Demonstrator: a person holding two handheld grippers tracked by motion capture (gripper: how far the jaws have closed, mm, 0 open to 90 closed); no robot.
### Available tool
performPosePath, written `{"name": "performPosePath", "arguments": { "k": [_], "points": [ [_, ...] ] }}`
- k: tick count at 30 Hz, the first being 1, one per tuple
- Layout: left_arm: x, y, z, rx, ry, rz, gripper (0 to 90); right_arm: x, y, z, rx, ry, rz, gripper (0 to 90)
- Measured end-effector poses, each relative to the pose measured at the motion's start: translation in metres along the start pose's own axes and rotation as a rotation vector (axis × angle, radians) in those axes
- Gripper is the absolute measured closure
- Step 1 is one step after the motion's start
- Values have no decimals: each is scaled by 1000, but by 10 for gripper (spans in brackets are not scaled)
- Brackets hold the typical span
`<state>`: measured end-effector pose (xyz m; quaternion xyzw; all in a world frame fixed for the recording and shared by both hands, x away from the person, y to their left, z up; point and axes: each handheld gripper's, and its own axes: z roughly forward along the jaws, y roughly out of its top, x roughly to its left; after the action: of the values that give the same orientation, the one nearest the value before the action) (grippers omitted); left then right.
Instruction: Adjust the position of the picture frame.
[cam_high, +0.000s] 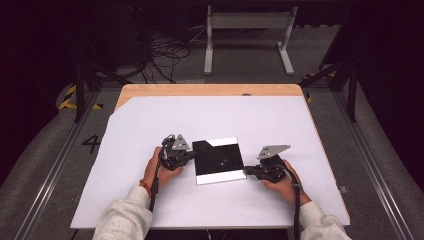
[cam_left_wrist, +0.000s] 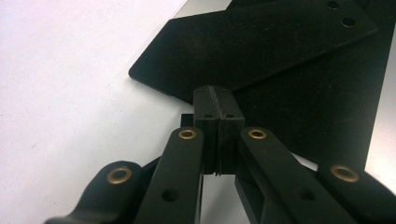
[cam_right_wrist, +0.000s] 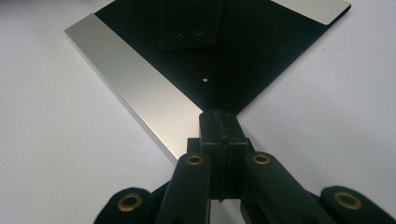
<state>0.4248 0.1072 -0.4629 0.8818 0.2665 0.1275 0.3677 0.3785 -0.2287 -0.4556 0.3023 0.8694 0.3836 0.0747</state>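
Observation:
A square black plate (cam_high: 220, 155) with pale silver strips along its near and far edges lies flat in the middle of the white sheet. A smaller flat black piece with two holes (cam_left_wrist: 252, 44) (cam_right_wrist: 189, 21) rests on top of it. My left gripper (cam_high: 191, 157) (cam_left_wrist: 217, 93) lies low at the plate's left edge, jaws pressed together with nothing between them. My right gripper (cam_high: 247, 172) (cam_right_wrist: 218, 116) has its tip at the plate's near right corner, beside the silver strip (cam_right_wrist: 135, 88). Its jaws are also shut and empty.
The white sheet (cam_high: 150, 125) covers most of a wooden table (cam_high: 200, 90). Both of the person's hands, in light grey sleeves, rest on the sheet near the front edge. Beyond the table, cables (cam_high: 165, 50) and a white stand (cam_high: 247, 30) are on the floor.

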Motion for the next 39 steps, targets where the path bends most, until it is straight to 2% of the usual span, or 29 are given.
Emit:
{"name": "performPosePath", "arguments": {
  "k": [2,6,10,15,24,27,30,31,39],
  "points": [
    [1,0,0,-3,-5,-1,897,0,0,0,0,1,-2,900],
    [2,2,3,-10,11,1,897,2,-1,1,-3,11,-9,900],
    [3,6,7,-5,35,18,897,6,-1,1,-5,17,-28,900],
    [7,8,10,-14,23,-13,897,10,-1,1,-2,11,-41,900],
    [6,6,6,-21,-2,-22,888,15,-2,1,-9,-19,-61,900],
    [-1,6,0,-22,-14,15,895,15,-3,1,-10,-22,-64,900],
    [-4,5,-5,-15,-23,36,896,16,-2,1,-10,-29,-71,900],
    [-5,4,-8,-23,-39,41,897,16,-2,1,-9,-31,-74,900],
    [-14,-2,-26,-17,-61,79,898,17,-2,1,-8,-38,-78,900]
  ]
}}
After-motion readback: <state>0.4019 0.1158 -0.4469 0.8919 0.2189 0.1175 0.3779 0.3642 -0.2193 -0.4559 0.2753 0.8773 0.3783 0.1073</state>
